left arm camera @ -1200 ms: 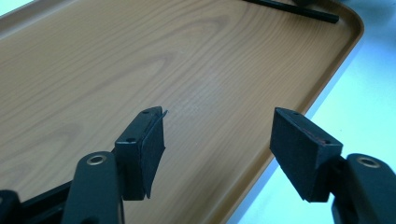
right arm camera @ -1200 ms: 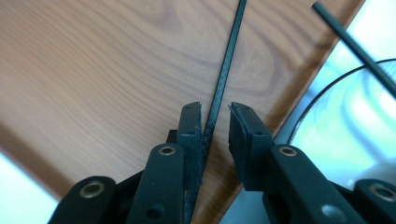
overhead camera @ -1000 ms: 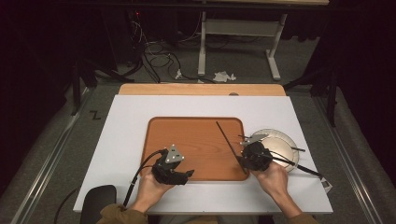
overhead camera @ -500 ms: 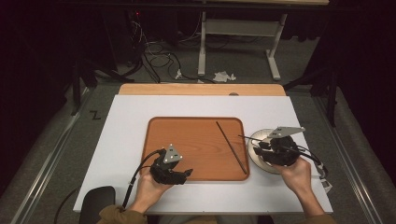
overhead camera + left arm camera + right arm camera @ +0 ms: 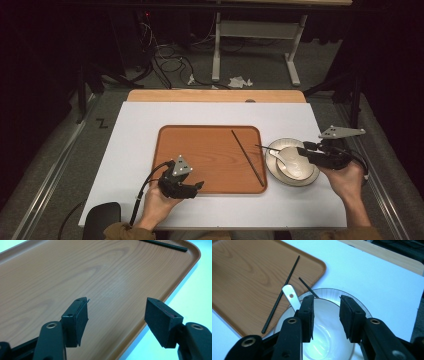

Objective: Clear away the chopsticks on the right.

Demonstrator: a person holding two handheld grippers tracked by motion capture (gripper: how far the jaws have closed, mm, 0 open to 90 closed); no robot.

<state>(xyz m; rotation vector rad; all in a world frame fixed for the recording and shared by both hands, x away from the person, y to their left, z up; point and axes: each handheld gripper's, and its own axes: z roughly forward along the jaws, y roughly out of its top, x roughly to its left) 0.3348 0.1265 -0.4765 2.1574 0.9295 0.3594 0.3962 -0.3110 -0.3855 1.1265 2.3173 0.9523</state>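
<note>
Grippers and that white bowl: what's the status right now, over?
Left gripper open, empty, over tray. Right gripper open, empty, over bowl. Spoon in bowl; one chopstick on tray, another on the bowl's rim.

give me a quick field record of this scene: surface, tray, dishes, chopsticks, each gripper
surface: white table
tray: wooden tray, centre
dishes: bowl on plate, right of tray, white spoon inside
chopsticks: one lying on tray; second resting on plate rim
left gripper: open, over tray's near edge
right gripper: open, above bowl

spoon (image 5: pixel 291 298) bowl hidden behind tongs, second chopstick (image 5: pixel 308 287) perhaps partly hidden
</note>
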